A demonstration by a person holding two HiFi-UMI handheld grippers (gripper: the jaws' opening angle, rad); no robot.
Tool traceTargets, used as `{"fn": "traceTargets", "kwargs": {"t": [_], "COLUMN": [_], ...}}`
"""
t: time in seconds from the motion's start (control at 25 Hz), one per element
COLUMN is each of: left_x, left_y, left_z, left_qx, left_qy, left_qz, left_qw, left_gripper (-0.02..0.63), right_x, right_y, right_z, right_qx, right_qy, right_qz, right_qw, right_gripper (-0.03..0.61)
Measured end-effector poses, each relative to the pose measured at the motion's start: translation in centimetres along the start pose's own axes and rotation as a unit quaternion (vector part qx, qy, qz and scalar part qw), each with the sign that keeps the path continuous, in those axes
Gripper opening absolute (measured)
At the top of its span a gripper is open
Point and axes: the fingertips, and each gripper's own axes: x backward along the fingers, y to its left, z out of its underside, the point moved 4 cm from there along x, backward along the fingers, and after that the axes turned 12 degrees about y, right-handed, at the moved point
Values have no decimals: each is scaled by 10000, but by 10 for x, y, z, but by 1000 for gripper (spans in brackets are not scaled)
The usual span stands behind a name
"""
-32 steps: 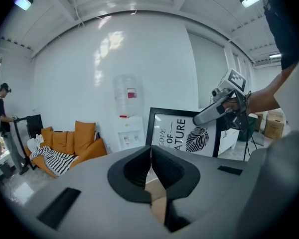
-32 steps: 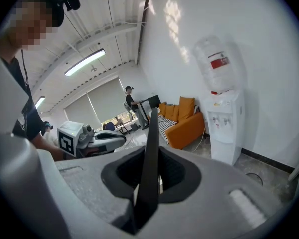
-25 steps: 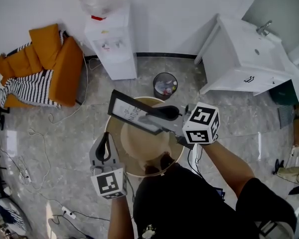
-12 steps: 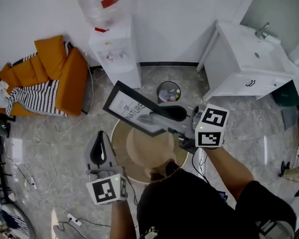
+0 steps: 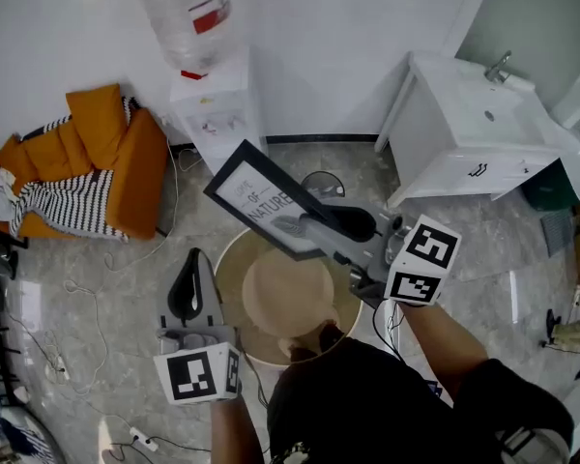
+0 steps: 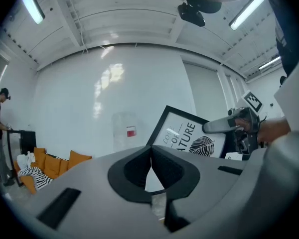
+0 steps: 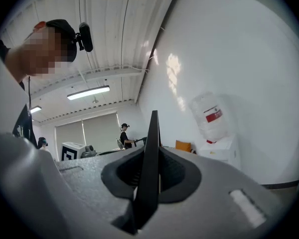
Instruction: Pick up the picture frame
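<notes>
Floor [image 5: 522, 259] – glossy grey marbled tile. Wall [image 5: 348, 46] is plain matt white.

Vanity cabinet [image 5: 464, 143], far right: boxy and white, with a basin set in the top and a metal tap [image 5: 498, 66].

Sofa [image 5: 126, 162], far left: orange fabric, fat cushions, black-and-white striped throw [image 5: 63, 196] over it.

Water dispenser [image 5: 217, 114]: white box with a clear plastic bottle [image 5: 188, 13] inverted on top. The bottle has a red label, print too small to read.

Round table [image 5: 285, 298] below the grippers: smooth, with a tan outer ring and a paler inner disc.

Picture frame [image 5: 266, 201]: rectangular, thin black moulding, white print inside.
- Legible text is "OF NATURE" in black capitals, with a black leaf drawing beside it. The line above it isn't readable.
- It's off the table, in the air above the table's far rim, tilted, with one corner pointing toward the dispenser.
- A round black bin [image 5: 321, 180] shows just behind its far edge.

Right gripper [image 5: 300, 228]: grey plastic body, black pads, clamped on the frame's near-right part. In the right gripper view the frame sits edge-on between the pads, and both press on it.

Left gripper [image 5: 194, 259]: same build, jaws closed together with nothing in them. It's held left of the table over the floor, apart from the frame.

Each gripper carries a white cube [image 5: 195, 375] with black square markers.
</notes>
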Motion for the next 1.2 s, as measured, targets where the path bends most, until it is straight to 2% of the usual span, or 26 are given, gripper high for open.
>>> {"fn": "traceTargets", "kwargs": {"t": [0.12, 0.4, 0.6, 0.84, 1.2], "left_x": [7, 12, 14, 13, 14], "left_y": [3, -3, -8, -13, -25], "left_z": [-13, -41, -61, -81, -98], "left_qx": [-46, -164, -437, -448, -455], "left_qy": [-194, -416, -565, -727, -827], "left_qz": [-33, -87, -259, -255, -167], "left_qw": [9998, 9990, 9971, 9960, 9954], "left_gripper": [17, 17, 17, 17, 17], "right_x": [4, 24, 30, 34, 44], "right_y": [8, 23, 24, 33, 47], "right_z": [-8, -34, -57, -79, -88], "right_qx": [77, 660, 701, 1289, 1805], "right_qy": [-118, -407, -558, -771, -1262], "right_qz": [123, 360, 663, 1408, 2004], "right_qw": [9998, 9963, 9938, 9786, 9546], "right_gripper": [54, 54, 54, 55, 55]}}
